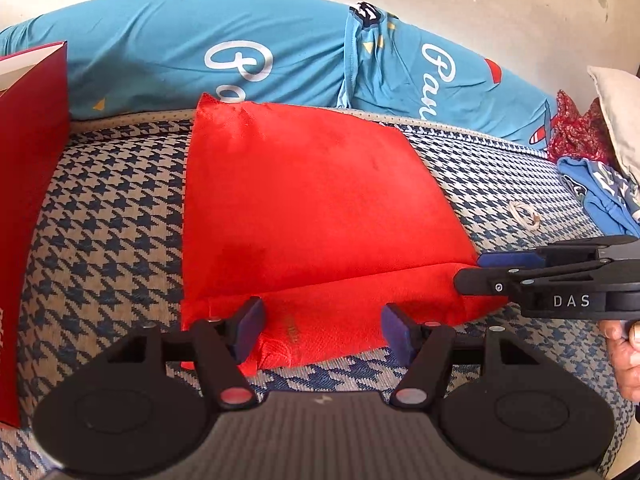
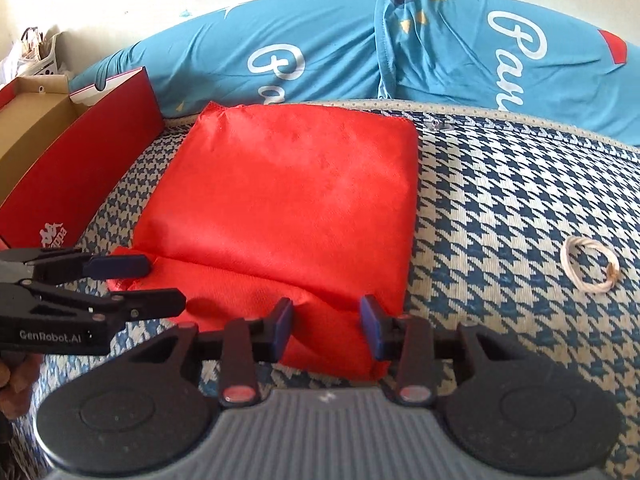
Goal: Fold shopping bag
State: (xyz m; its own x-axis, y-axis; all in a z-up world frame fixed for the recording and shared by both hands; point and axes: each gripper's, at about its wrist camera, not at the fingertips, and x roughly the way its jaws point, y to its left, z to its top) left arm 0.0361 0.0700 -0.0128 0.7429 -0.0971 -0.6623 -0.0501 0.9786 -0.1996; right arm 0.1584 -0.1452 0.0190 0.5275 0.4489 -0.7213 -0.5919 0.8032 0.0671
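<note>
The red shopping bag (image 1: 312,200) (image 2: 280,192) lies flat on a blue-and-white houndstooth bed cover (image 1: 112,216), its near edge folded up into a narrow flap. My left gripper (image 1: 322,330) stands open over the left half of that flap, the fabric lying between its pads without being pinched. From the right wrist view, the left gripper (image 2: 162,284) sits at the bag's near left corner. My right gripper (image 2: 326,328) straddles the near right corner, pads apart with a raised fold of fabric between them. In the left wrist view, the right gripper (image 1: 470,272) comes in from the right.
A red shoe box (image 2: 80,168) (image 1: 28,200) stands open at the left of the bag. A long blue pillow (image 1: 200,60) with white script lies along the wall behind. A loop of white string (image 2: 588,264), blue clothes (image 1: 600,188) and red patterned cloth (image 1: 576,128) lie at the right.
</note>
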